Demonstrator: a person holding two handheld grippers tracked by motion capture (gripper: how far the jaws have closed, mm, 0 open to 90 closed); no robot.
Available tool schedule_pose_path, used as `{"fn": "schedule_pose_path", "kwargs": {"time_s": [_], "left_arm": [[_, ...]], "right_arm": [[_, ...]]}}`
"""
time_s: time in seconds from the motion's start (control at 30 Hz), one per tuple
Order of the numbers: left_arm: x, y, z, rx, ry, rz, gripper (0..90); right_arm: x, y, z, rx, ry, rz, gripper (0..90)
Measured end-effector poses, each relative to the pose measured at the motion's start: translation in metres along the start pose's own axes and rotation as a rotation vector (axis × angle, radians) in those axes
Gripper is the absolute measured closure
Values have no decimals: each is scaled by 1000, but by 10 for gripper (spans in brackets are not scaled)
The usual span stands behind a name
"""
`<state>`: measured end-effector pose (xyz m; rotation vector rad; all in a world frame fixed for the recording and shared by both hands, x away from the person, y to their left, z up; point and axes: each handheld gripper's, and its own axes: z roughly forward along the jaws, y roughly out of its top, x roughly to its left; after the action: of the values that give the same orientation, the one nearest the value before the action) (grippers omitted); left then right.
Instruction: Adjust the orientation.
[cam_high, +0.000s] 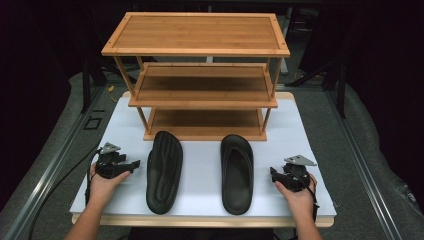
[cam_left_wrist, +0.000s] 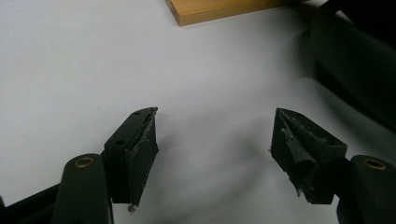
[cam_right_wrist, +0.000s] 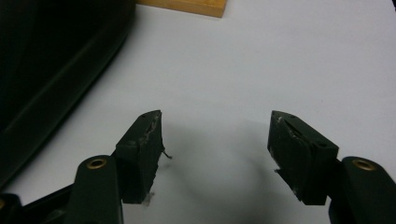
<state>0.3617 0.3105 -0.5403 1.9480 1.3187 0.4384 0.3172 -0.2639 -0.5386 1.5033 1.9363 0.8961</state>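
A white table top (cam_high: 200, 165) carries a three-tier bamboo shoe rack (cam_high: 200, 75) at its twelve o'clock side, all three shelves bare. Two black slippers lie on the white surface in front of the rack, toes toward twelve o'clock. The left slipper (cam_high: 164, 171) lies sole up, its ribbed tread showing, tilted slightly, its toe just short of the rack's bottom shelf. The right slipper (cam_high: 237, 172) lies upright with its footbed and strap showing, also just short of the bottom shelf. The two are apart, with bare table between them. The left gripper (cam_high: 131, 166) rests at the table's nine o'clock side, held in the person's left hand (cam_high: 102, 184), its jaws pointing toward three o'clock at the left slipper, near it but not touching. In the left gripper view its jaws stand spread wide with nothing between them, over bare white surface; the slipper's dark edge (cam_left_wrist: 355, 74) lies at two o'clock and a corner of the rack (cam_left_wrist: 219, 9) at twelve. The right gripper (cam_high: 273, 174) rests at the table's three o'clock side in the right hand (cam_high: 297, 196), pointing toward nine o'clock at the right slipper, close beside it. In the right gripper view its jaws likewise stand apart and empty, with the slipper (cam_right_wrist: 51, 65) at ten o'clock.
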Motion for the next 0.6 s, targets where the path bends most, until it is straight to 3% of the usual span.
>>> {"fn": "schedule_pose_path", "kwargs": {"time_s": [0.1, 0.17, 0.2, 0.4, 0.5, 0.6], "left_arm": [[-3, -1, -8, -28, -36, -16, 305], [-5, -1, -11, -41, -30, -14, 309], [-8, -1, -18, -76, -26, -2, 307], [-17, -2, -28, -121, -21, 5, 339], [-19, -2, -30, -131, -21, 6, 365], [-24, 0, -29, -109, -25, 23, 389]], "right_arm": [[6, 1, -6, -22, -2, -13, 358], [7, 1, -7, -30, 4, -16, 360], [13, 3, -12, -48, 4, -27, 368], [25, 5, -20, -75, 40, -64, 398], [27, 5, -23, -79, 39, -64, 403], [28, 5, -24, -87, 50, -57, 433]]}}
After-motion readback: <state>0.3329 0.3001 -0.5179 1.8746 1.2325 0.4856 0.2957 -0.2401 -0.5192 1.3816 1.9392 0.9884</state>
